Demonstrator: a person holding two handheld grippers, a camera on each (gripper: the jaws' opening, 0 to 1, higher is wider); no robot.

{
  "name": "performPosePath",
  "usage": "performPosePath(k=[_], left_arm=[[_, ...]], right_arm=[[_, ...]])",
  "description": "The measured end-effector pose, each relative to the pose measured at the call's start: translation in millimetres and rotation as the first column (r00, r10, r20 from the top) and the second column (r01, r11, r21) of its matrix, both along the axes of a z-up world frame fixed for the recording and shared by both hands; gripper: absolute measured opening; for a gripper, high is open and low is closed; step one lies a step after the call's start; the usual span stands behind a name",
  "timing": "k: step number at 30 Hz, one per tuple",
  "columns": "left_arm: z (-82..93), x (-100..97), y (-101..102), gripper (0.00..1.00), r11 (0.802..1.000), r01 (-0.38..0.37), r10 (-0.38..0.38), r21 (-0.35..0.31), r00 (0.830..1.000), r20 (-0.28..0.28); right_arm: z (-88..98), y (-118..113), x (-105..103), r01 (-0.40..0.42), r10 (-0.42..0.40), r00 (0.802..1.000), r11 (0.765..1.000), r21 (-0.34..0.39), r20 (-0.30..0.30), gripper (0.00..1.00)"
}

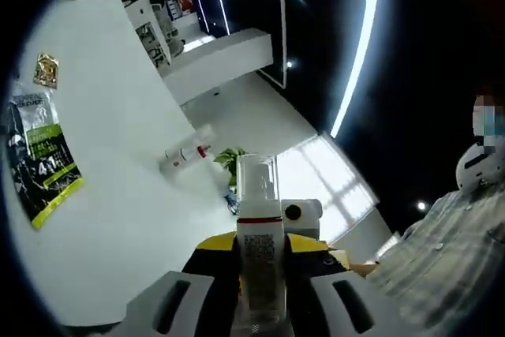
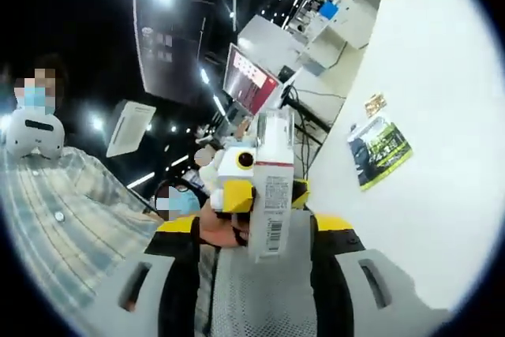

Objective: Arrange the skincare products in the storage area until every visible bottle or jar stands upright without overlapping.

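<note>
- Left gripper (image 1: 259,286): in the left gripper view its two grey jaws are closed against a white cylindrical plastic bottle with a red band and a clear cap (image 1: 259,226). The bottle stands between the jaws and projects forward along them, cap end furthest from the gripper.
- Ahead of the left gripper and to the left of the held bottle, a second white bottle with a red ring near its cap (image 1: 186,156) lies on its side on the white tabletop (image 1: 110,155), well apart from the jaws.
- Further left on the same tabletop lies a flat black-and-green printed packet (image 1: 41,155); beyond it sits a small gold-coloured sachet (image 1: 46,69).
- Right gripper (image 2: 270,266): in the right gripper view its jaws are closed on the same white bottle, label and barcode facing the camera.
- The left gripper's yellow-and-white body appears just behind the bottle in this view, touching or nearly touching it.
- A person in a plaid shirt (image 2: 55,219) stands to the left of the right gripper.
</note>
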State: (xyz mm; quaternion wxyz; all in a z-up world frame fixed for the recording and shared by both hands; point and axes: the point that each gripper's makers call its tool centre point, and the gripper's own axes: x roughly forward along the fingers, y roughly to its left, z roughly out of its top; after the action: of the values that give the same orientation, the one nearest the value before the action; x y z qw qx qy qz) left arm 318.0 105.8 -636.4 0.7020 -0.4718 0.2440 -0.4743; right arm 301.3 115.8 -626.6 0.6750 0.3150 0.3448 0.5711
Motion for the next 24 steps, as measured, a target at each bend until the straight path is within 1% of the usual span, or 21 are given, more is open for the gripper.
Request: performPosePath(k=[1, 2, 3, 4, 5, 7, 9, 12, 13, 14, 15, 16, 17, 18, 19, 20, 21, 22, 23, 24], left_arm=[[-1.8, 0.1, -0.3, 0.22, 1.0, -0.004, 0.004, 0.024, 1.0, 0.013], [-3.2, 0.2, -0.5, 0.22, 0.999, -0.008, 0.006, 0.044, 1.0, 0.024], [-4.7, 0.2, -1.3, 0.22, 0.997, -0.014, 0.011, 0.075, 0.999, 0.042], [-5.5, -1.0, -2.4, 0.22, 0.996, -0.011, 0.006, 0.091, 0.999, 0.051], [-7.8, -2.3, -3.8, 0.22, 0.993, -0.006, -0.002, 0.12, 0.998, 0.068], [-12.2, -6.2, -8.2, 0.22, 0.985, 0.009, -0.025, 0.173, 0.996, 0.09], [-16.0, -11.0, -13.8, 0.22, 0.976, 0.033, -0.058, 0.214, 0.992, 0.108], [-15.9, -17.3, -20.8, 0.22, 0.969, 0.061, -0.095, 0.24, 0.986, 0.135], [-15.1, -19.7, -23.3, 0.22, 0.965, 0.064, -0.106, 0.254, 0.982, 0.155], [-17.5, -21.6, -24.0, 0.22, 0.957, 0.066, -0.118, 0.281, 0.977, 0.175], [-22.7, -23.9, -24.9, 0.22, 0.943, 0.073, -0.141, 0.325, 0.972, 0.189], [-24.2, -28.4, -25.8, 0.22, 0.936, 0.091, -0.165, 0.339, 0.967, 0.195], [-21.3, -26.0, -25.9, 0.22, 0.943, 0.075, -0.144, 0.325, 0.971, 0.192], [-19.8, -26.2, -25.1, 0.22, 0.944, 0.074, -0.143, 0.32, 0.97, 0.196], [-18.6, -24.7, -25.0, 0.22, 0.943, 0.063, -0.14, 0.326, 0.966, 0.218], [-18.5, -24.1, -24.7, 0.22, 0.939, 0.053, -0.139, 0.339, 0.962, 0.234], [-19.7, -23.8, -25.3, 0.22, 0.936, 0.048, -0.138, 0.35, 0.962, 0.237], [-20.8, -24.1, -25.1, 0.22, 0.93, 0.043, -0.138, 0.364, 0.962, 0.237], [-21.5, -23.8, -25.3, 0.22, 0.927, 0.039, -0.138, 0.373, 0.961, 0.241], [-23.7, -23.8, -26.2, 0.22, 0.916, 0.03, -0.14, 0.4, 0.959, 0.248]], right_arm=[[1.7, -3.7, 7.0, 0.044, -0.044, 0.999, 0.999, -0.001, 0.015, 0.55], [1.3, -5.7, 10.7, 0.067, -0.067, 0.998, 0.998, -0.015, 0.022, 0.55], [0.3, -8.3, 16.5, 0.1, -0.098, 0.994, 0.994, -0.043, 0.052, 0.55], [-0.9, -9.6, 19.9, 0.111, -0.106, 0.991, 0.992, -0.064, 0.084, 0.54], [-1.4, -9.8, 23.3, 0.125, -0.113, 0.986, 0.988, -0.093, 0.126, 0.54], [-0.3, -5.3, 22.1, 0.126, -0.103, 0.981, 0.982, -0.138, 0.161, 0.53], [0.6, 2.7, 19.7, 0.1, -0.07, 0.98, 0.983, -0.155, 0.188, 0.5], [-6.2, 8.4, 16.6, 0.063, -0.021, 0.979, 0.977, -0.205, 0.202, 0.4], [-10.9, 7.8, 16.3, 0.057, -0.008, 0.979, 0.97, -0.235, 0.205, 0.34], [-15.8, 7.4, 16.3, 0.048, 0.005, 0.981, 0.963, -0.264, 0.195, 0.26], [-15.0, 9.2, 8.8, 0.005, 0.032, 0.99, 0.967, -0.255, 0.138, 0.23], [-18.0, 5.7, 14.7, 0.019, 0.02, 0.989, 0.963, -0.268, 0.144, 0.21], [-16.6, 4.8, 16.8, 0.017, 0.028, 0.985, 0.966, -0.257, 0.172, 0.21], [-14.8, 4.0, 13.9, 0.018, 0.027, 0.984, 0.968, -0.249, 0.175, 0.21], [-14.2, 2.8, 15.7, 0.021, 0.021, 0.985, 0.97, -0.242, 0.171, 0.21], [-13.9, 2.3, 15.0, 0.022, 0.019, 0.986, 0.971, -0.239, 0.168, 0.21], [-14.2, 2.5, 15.6, 0.021, 0.019, 0.986, 0.97, -0.24, 0.163, 0.21], [-14.5, 3.2, 13.3, 0.014, 0.031, 0.984, 0.968, -0.252, 0.173, 0.21], [-15.0, 3.1, 12.9, 0.007, 0.046, 0.98, 0.964, -0.264, 0.192, 0.21], [-15.7, 2.6, 11.8, 0.0, 0.069, 0.971, 0.957, -0.289, 0.228, 0.2]])
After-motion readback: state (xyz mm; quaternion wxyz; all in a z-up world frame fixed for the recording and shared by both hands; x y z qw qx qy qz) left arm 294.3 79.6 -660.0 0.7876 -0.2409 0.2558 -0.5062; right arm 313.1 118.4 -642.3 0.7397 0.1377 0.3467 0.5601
